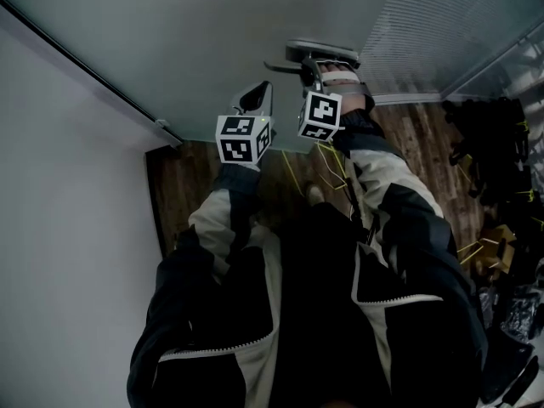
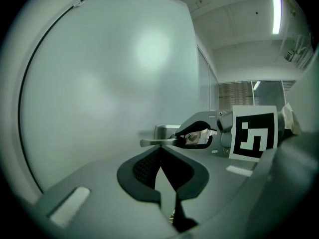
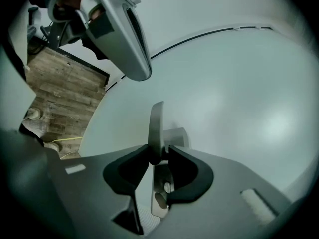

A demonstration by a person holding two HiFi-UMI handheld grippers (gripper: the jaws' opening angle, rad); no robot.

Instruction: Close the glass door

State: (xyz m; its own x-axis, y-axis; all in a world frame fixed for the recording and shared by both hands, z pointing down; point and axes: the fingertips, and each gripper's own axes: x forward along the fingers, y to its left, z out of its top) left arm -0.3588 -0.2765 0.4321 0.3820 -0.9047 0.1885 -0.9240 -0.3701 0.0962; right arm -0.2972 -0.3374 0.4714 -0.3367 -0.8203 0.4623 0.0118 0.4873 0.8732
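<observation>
white wall (image 1: 59, 228): far left of the door handle (image 1: 319, 53), running along the edge of the glass door (image 1: 212, 41).
left gripper (image 2: 160, 163): just left of the door handle, tips near the frosted pane; its fingers are pressed together with nothing between them.
glass door: the frosted pane that carries the door handle.
door handle: a metal lever, gripped.
right gripper (image 3: 158, 156): at the door handle, both fingers clamped on the lever.
wood floor (image 1: 195, 185): below the door handle.

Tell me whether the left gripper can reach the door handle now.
Probably only partly: the right gripper is clamped on the door handle, leaving a short bare stretch, and the left gripper has its jaws together.
</observation>
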